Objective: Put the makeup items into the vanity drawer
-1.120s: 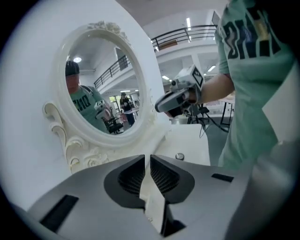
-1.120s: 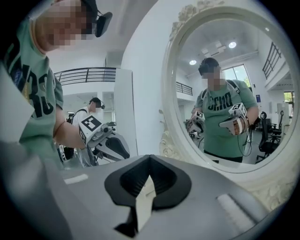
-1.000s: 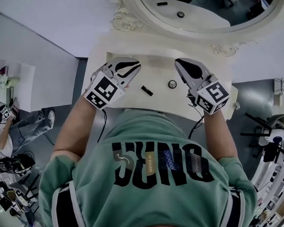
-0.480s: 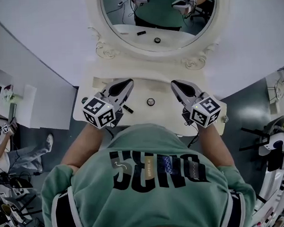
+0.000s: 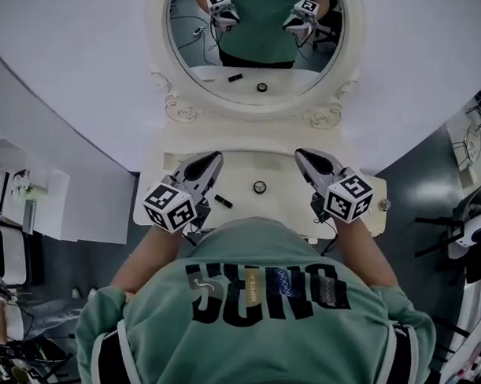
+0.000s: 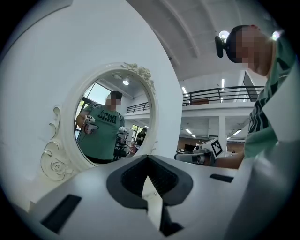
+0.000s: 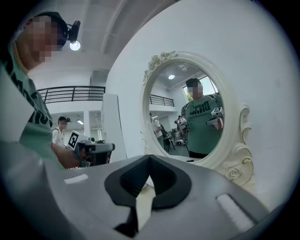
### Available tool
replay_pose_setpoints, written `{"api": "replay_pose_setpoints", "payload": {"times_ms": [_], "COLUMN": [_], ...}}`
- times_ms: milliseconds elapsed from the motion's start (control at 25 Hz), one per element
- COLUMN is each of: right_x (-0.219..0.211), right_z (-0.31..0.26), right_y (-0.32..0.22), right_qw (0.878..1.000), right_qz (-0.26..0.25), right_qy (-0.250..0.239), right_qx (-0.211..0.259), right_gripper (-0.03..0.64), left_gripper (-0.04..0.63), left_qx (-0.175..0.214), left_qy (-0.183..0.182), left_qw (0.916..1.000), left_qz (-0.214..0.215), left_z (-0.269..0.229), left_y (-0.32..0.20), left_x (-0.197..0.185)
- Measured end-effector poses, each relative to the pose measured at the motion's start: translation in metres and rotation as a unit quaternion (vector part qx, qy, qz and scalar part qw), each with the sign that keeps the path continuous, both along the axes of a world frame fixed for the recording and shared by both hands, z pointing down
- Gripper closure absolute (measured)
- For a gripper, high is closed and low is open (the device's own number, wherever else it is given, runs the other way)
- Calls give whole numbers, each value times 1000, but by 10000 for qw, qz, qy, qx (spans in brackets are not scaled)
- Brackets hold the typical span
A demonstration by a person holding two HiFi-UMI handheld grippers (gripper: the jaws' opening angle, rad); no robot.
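Mirror (image 5: 255, 37) looms ahead while left tongs (image 5: 215, 156) and right tongs (image 5: 301, 154), both closed empty, flank black tube (image 5: 223, 200) and round jar (image 5: 260, 186).

White wall (image 5: 63, 75), grey floor (image 5: 78, 268), ornate oval mirror (image 5: 255, 45), ceiling lights (image 6: 184, 90).

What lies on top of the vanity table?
A thin black stick and a small round item lie on the vanity table. The left tongs, the right tongs and the person's shirt cover other parts.
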State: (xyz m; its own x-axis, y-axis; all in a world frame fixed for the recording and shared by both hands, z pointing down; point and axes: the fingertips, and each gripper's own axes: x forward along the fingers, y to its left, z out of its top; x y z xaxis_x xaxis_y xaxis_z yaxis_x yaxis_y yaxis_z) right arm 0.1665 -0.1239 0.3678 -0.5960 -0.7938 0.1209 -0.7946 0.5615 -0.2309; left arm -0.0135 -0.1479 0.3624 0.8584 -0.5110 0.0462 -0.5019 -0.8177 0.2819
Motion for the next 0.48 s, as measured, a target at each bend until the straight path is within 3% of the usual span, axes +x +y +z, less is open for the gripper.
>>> {"api": "replay_pose_setpoints", "payload": {"times_ms": [480], "right_x": [-1], "right_z": [13], "right_y": [-3], "right_qw": [9998], "right_qz": [-10], "right_qy": [142], "right_qx": [-118], "right_gripper": [611], "left_gripper": [592], "left_qx": [57], "left_qy": [-176], "left_qw": [9998], "left_qz": [8], "left_z": [7], "left_y": [-1], "left_x": [1]}}
